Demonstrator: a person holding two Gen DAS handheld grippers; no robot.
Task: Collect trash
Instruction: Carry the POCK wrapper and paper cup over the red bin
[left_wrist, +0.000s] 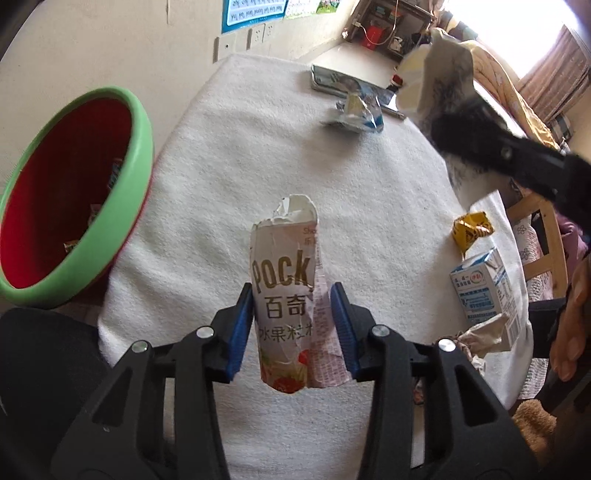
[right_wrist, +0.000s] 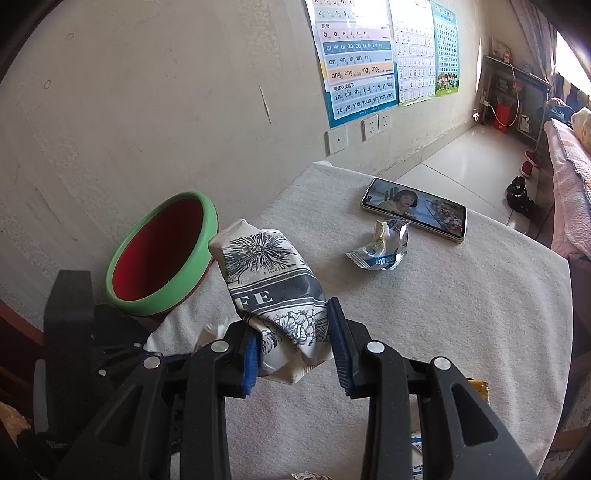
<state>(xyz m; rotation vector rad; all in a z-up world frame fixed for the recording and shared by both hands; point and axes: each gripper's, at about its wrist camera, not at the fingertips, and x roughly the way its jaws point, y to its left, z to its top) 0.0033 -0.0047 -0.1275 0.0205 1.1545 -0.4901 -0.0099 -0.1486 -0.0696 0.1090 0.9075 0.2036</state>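
Note:
My left gripper (left_wrist: 291, 325) is shut on a torn Pocky box (left_wrist: 286, 295) and holds it above the white-clothed table. My right gripper (right_wrist: 293, 347) is shut on a crumpled white and blue coffee cup (right_wrist: 273, 280); this cup also shows in the left wrist view (left_wrist: 439, 77), raised at the upper right. A green-rimmed red bin (left_wrist: 74, 192) stands off the table's left edge with some wrappers inside, and it shows in the right wrist view (right_wrist: 162, 254). A crumpled silver and blue wrapper (right_wrist: 384, 245) lies on the table (right_wrist: 443, 314) near its far end.
A phone (right_wrist: 413, 208) with a lit screen lies at the table's far edge. A yellow wrapper (left_wrist: 471, 229), a blue and white milk carton (left_wrist: 484, 288) and a crumpled paper piece (left_wrist: 480, 334) sit along the table's right edge. A wall with posters is behind.

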